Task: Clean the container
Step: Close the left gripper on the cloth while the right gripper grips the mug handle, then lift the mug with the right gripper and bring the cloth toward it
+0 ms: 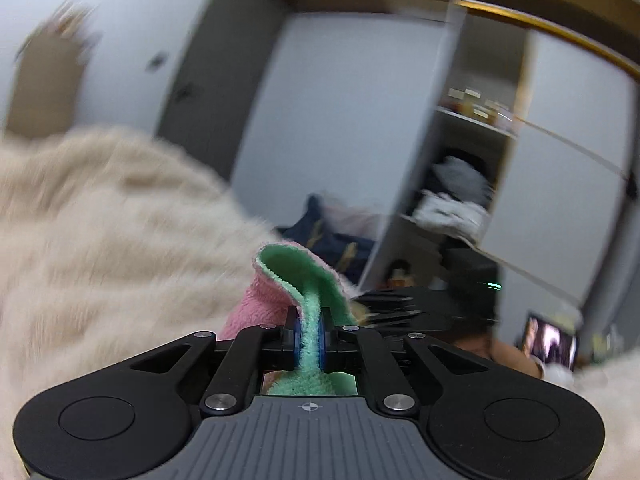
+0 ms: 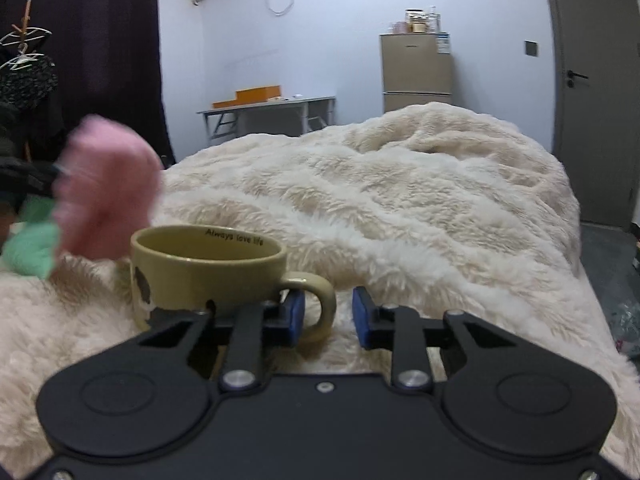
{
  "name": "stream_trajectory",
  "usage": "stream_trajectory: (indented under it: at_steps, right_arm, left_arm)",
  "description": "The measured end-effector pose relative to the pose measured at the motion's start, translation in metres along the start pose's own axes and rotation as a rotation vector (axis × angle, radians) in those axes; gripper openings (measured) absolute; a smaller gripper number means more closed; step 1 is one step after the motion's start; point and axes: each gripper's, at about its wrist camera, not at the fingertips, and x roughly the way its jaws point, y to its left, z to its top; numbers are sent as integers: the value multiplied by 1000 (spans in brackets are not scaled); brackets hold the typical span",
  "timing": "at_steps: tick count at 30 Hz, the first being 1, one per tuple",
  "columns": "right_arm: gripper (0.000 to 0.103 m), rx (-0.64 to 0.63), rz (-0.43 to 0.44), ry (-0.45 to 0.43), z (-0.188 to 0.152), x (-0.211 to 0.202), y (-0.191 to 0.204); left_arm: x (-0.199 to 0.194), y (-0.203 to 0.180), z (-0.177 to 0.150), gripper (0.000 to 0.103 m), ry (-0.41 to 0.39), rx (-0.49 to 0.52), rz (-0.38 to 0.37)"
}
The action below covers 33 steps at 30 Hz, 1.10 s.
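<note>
One mug [image 2: 208, 272]; one cloth [image 1: 304, 280]

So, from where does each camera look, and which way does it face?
Left wrist: sits behind the left gripper, faces the wardrobe over the blanket; fingers pinch a cloth.
Right wrist: sits behind the right gripper, faces the mug and fridge; fingers open around the handle.
Shared: blanket, cloth.

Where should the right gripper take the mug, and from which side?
By the handle. The mug stands upright on the fluffy blanket, handle towards the right gripper, whose open fingers already sit either side of the loop's outer bar. Come in level from the camera side and close across it. The left gripper holds the cloth.
</note>
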Motion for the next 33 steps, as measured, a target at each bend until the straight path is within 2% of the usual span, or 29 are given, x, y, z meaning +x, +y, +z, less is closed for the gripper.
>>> stream_trajectory:
  at_steps: [2,5,9,13,23,27,29,31,33]
  right_arm:
    - [15,-33,-7,-3,-1,2,4]
    - [13,-107,-44,-21,-2,-3,17]
    - [12,-167,-128,-55,-4,-11,33]
    - [12,-164,-186,-131,8,-21,48]
    - [12,-131,-221,-271,51,-27,88]
    - [11,-135,-199,-291,45,-32,102]
    - [11,-138,-188,-300,41,-35,109]
    - [11,-140,-176,-309,37,-38,116]
    - [11,-142,-165,-319,33,-40,123]
  left_arm:
    - [14,10,-2,5,50,-69,-11]
    - [29,14,-4,4,103,-108,10]
    - [28,10,-3,2,90,-119,-15]
    - [23,6,-2,2,61,-123,-14]
    - [-34,6,14,1,-145,-185,-14]
    - [-81,9,28,1,-268,-192,18]
    - [-99,13,28,1,-304,-194,34]
    - [-105,17,21,2,-299,-197,52]
    - [-99,26,1,2,-256,-206,52]
